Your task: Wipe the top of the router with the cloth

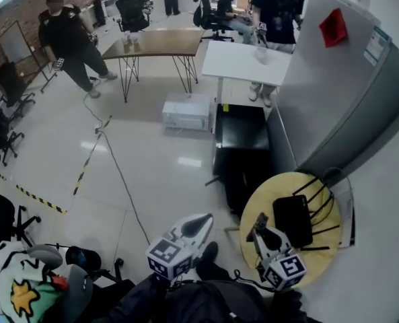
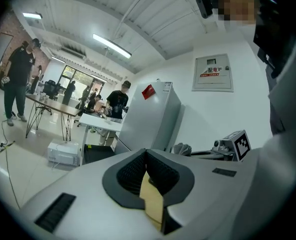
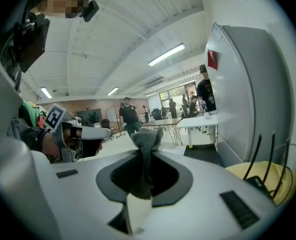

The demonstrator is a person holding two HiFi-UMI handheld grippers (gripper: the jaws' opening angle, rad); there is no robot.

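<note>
A black router (image 1: 292, 219) with thin antennas lies on the small round yellow table (image 1: 266, 194) at the lower right. My right gripper (image 1: 260, 222) hovers over the table's left part, just left of the router, shut on a grey cloth (image 3: 147, 136) that sticks up out of its jaws (image 3: 146, 154). The right gripper view shows the router (image 3: 256, 180) low at the right, apart from the cloth. My left gripper (image 1: 203, 219) is held over the floor left of the table, jaws shut (image 2: 145, 155) with nothing between them. The left gripper view shows the cloth (image 2: 181, 148) too.
A tall grey cabinet (image 1: 334, 79) stands against the wall behind the table. A black unit (image 1: 243, 153) sits on the floor beside it, then a white desk (image 1: 243, 62) and a white box (image 1: 186, 112). A cable (image 1: 122, 180) crosses the floor. People stand at the back.
</note>
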